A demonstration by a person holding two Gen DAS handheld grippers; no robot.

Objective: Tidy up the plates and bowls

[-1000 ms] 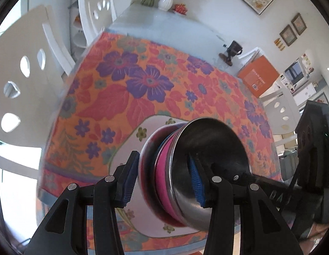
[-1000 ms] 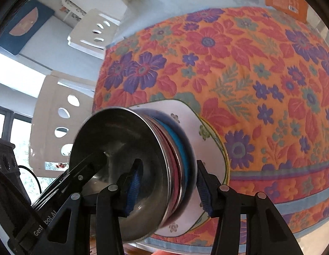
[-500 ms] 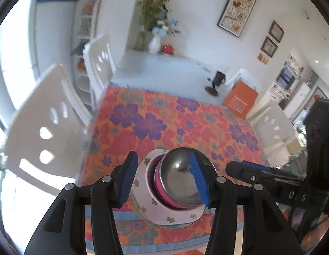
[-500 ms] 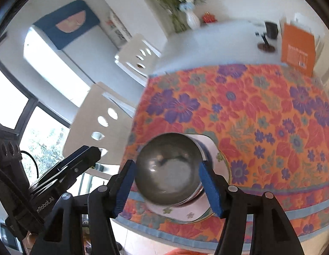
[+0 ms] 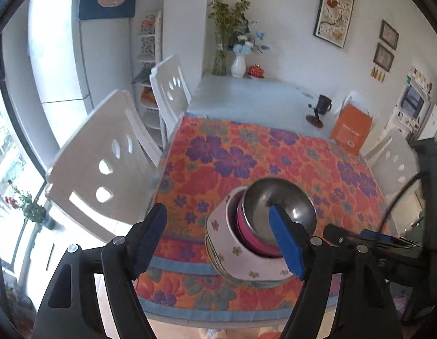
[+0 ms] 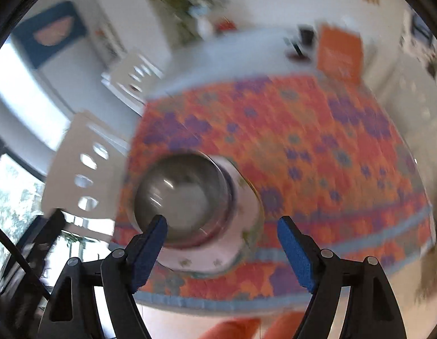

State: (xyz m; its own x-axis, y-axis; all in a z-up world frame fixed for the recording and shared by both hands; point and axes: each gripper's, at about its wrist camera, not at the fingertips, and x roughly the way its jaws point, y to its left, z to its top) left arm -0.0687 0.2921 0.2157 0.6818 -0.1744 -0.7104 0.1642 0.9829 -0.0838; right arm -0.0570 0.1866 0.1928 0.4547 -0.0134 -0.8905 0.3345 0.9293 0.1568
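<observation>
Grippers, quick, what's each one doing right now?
Left gripper: open, holding nothing.
Right gripper: open, holding nothing.

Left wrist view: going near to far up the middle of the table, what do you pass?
Stack of plates and bowls → flowered tablecloth → bare grey tabletop → white vase of flowers at the far wall.

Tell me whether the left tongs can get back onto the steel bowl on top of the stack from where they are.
Probably yes. The left tongs are open and empty above the table's near edge, and the steel bowl sits uncovered on top of the pink bowl and floral plates. Nothing lies between them.
</observation>
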